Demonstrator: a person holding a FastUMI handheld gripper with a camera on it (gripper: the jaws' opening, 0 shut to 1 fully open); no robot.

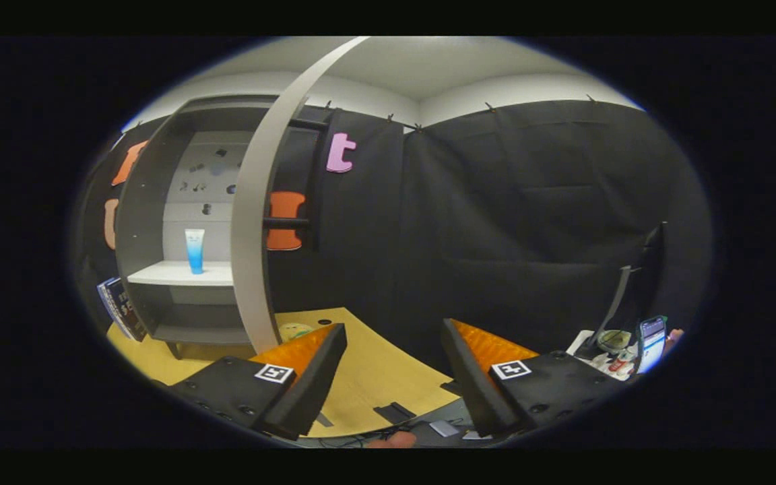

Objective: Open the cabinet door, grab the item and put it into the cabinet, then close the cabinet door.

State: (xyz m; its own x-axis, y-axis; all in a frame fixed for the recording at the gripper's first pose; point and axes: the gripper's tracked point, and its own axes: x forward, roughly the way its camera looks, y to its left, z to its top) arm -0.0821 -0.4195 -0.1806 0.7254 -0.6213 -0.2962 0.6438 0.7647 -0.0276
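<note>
Already the tube [195, 250] stands upright on the cabinet [152, 222] shelf, behind the open door [253, 222]. My gripper [393, 367] hangs with fingers apart, empty, well back from the cabinet. I judge the tube light and squashy; best held mid-body.

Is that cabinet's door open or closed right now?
Open. The cabinet door is swung out edge-on, so the shelf with the upright blue tube shows. The gripper is open, holding nothing.
</note>
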